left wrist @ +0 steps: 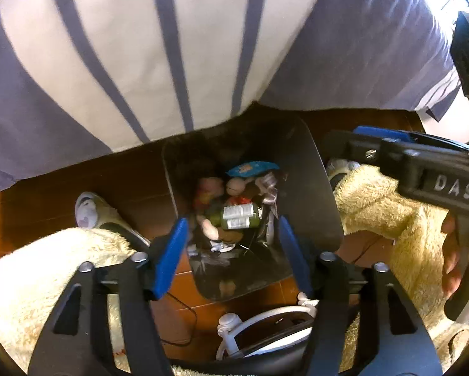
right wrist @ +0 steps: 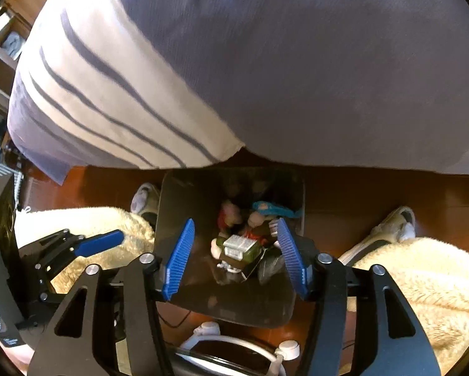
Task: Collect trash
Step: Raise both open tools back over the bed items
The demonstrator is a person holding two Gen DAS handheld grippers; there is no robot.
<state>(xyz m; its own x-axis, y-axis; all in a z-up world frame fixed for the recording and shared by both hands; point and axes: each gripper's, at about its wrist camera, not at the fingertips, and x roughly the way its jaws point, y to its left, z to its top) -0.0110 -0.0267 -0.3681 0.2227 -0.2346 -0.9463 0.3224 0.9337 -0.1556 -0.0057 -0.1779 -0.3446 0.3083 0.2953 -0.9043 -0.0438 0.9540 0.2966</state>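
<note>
While both of your grippers point steeply down over the dark trash bin [left wrist: 309, 188], neither holds anything. Your left gripper [left wrist: 232, 250] stands with its blue pads [left wrist: 171, 253] wide apart, nothing pressed between them, just the bin's inside showing in the gap. Your right gripper [right wrist: 236, 257] is the same: ribbed blue pads [right wrist: 179, 258] spread wide, empty, straddling the bin opening in its own view; in the left wrist view it sits at the right edge, beside the bin rim, with your right hand [left wrist: 453, 260] on its black handle. Trash lies in the bottom of the bin: a green bottle [left wrist: 239, 216] with a white label on its side, a blue wrapper [left wrist: 253, 169] toward the far wall, a red piece [left wrist: 240, 201] between them, pinkish crumpled bits [left wrist: 207, 188] to the left, silvery foil [left wrist: 267, 188] to the right. Bin stands on the reddish-brown floor [left wrist: 134, 188], between your two light slippers [right wrist: 397, 222], just short of the bed's hanging striped cover [left wrist: 140, 56]. Fluffy cream trouser legs [left wrist: 46, 269] flank the bin on both sides. White plastic hoop with knobs [left wrist: 253, 322] sits on the floor nearest you, partly hidden by gripper arms; what it is, cannot tell. A thin black cable [left wrist: 184, 313] runs along the floor near it.
</note>
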